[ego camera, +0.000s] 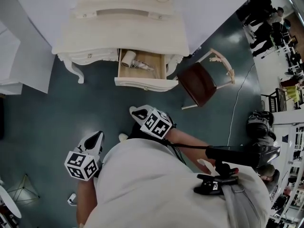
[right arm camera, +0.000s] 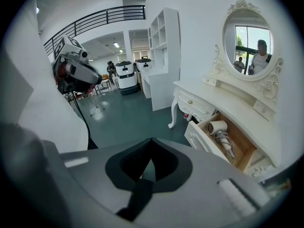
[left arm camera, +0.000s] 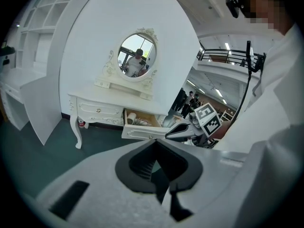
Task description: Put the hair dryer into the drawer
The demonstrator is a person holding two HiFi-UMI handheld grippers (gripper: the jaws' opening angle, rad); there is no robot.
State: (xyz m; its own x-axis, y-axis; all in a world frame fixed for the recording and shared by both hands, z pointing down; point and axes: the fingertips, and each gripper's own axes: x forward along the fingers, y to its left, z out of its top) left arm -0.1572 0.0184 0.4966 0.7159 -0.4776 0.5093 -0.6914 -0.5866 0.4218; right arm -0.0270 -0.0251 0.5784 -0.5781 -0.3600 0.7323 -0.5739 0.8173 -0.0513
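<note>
Showing the task's thing already at its goal: the hair dryer (ego camera: 134, 62) lies inside the open drawer (ego camera: 142, 83) of the cream, carved-leg surface (ego camera: 118, 32) at the far side of the scene. Its barrel sits toward the drawer's left end and its cord is bunched to the right. The right gripper view confirms this placing, with the hair dryer (right arm camera: 219, 129) resting on the wooden drawer floor, below the oval mirror (right arm camera: 247, 37). It lies flat and crosswise, probably so that it fits under the top when the drawer slides home.

The left gripper (ego camera: 97, 137) and the right gripper (ego camera: 138, 112) hang near the person's body, well apart from the drawer, with bare teal floor between. In the left gripper view the fingers (left arm camera: 142, 163) are pressed together with nothing between them. In the right gripper view the fingers (right arm camera: 137, 167) are likewise pressed together and empty. Both point downward and toward the surface, a resting carry that suits hands with no load.

A brown-seated chair (ego camera: 199, 83) stands just right of the drawer, angled away, leaving the approach open.

Judged from this layout, the placing is done. The drawer front stands pulled out, so at most a push to close it would remain, though the task sentence does not ask for that.
</note>
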